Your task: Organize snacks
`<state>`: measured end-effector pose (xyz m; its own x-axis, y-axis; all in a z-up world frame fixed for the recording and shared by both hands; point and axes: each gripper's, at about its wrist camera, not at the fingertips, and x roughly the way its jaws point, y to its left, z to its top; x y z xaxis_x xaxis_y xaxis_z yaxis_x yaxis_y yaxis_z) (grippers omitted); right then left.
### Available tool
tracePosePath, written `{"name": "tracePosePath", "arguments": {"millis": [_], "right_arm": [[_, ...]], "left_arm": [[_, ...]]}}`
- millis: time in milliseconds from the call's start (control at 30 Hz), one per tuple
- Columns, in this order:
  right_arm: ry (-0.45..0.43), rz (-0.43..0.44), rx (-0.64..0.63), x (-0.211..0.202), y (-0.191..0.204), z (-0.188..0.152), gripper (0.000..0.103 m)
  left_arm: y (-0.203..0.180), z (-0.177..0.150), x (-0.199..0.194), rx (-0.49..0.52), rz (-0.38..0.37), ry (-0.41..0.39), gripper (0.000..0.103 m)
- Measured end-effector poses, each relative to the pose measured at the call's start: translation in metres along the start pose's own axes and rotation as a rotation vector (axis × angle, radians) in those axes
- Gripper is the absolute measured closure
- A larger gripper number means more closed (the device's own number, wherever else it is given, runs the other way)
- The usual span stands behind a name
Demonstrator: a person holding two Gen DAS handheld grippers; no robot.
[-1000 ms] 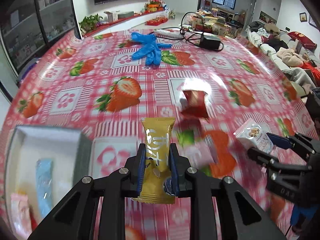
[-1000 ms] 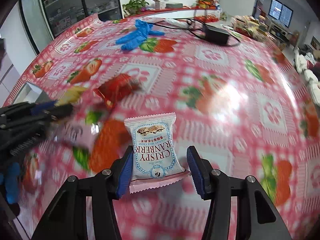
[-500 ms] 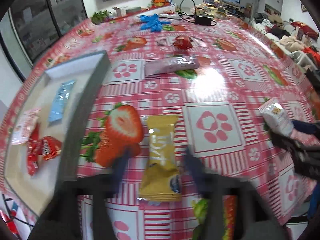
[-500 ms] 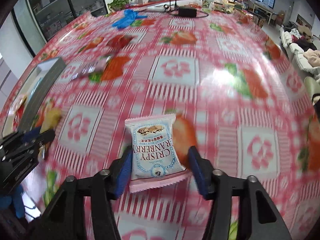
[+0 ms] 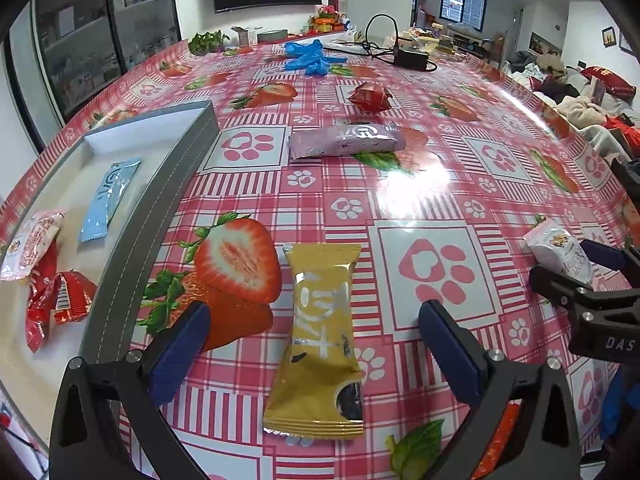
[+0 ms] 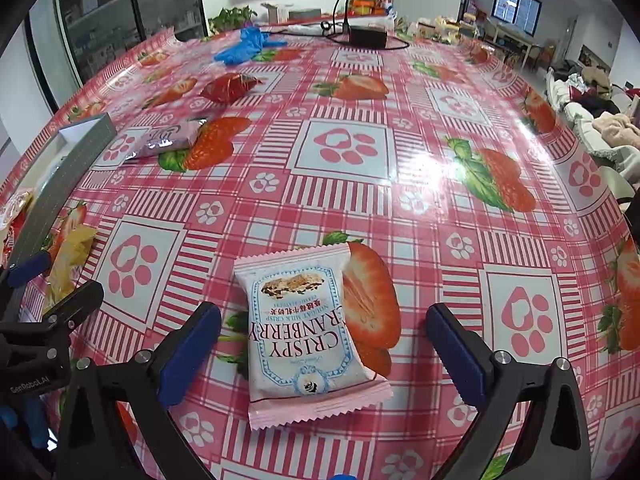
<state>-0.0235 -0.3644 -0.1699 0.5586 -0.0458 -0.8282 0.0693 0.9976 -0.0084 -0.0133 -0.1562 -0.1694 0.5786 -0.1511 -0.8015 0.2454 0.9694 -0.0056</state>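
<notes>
A gold snack packet (image 5: 322, 336) lies flat on the strawberry tablecloth, just right of the grey-walled white tray (image 5: 160, 208). My left gripper (image 5: 312, 316) straddles it, jaws opening wide, pads clear of the wrapper. A pink-and-white cranberry crisp packet (image 6: 304, 340) also lies flat on the cloth between the fingers of my right gripper (image 6: 324, 320). Those jaws are opening too and do not touch it. In the left wrist view the right gripper (image 5: 576, 272) shows at the right edge.
The tray holds a blue packet (image 5: 108, 196), red packets (image 5: 56, 300) and a pink-white packet (image 5: 30, 240). Farther back lie a purple packet (image 5: 346, 142) and a red packet (image 5: 370, 96). Blue gloves (image 5: 312, 56) and a black power adapter (image 5: 410, 58) sit at the far end.
Both grippers carried their packets toward the near part of the table, beside the tray. Both jaws have spread wide, and the gold and cranberry packets now lie loose on the cloth.
</notes>
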Motion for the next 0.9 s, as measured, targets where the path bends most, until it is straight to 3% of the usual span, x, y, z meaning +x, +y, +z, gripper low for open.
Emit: {"name": "tracePosePath", "arguments": {"millis": [900], "right_arm": [[-0.033, 0.018, -0.017, -0.0012, -0.0015, -0.0036, 0.0]], "left_arm": [[-0.0005, -0.0015, -0.0009, 0.003, -0.001, -0.009, 0.0]]}}
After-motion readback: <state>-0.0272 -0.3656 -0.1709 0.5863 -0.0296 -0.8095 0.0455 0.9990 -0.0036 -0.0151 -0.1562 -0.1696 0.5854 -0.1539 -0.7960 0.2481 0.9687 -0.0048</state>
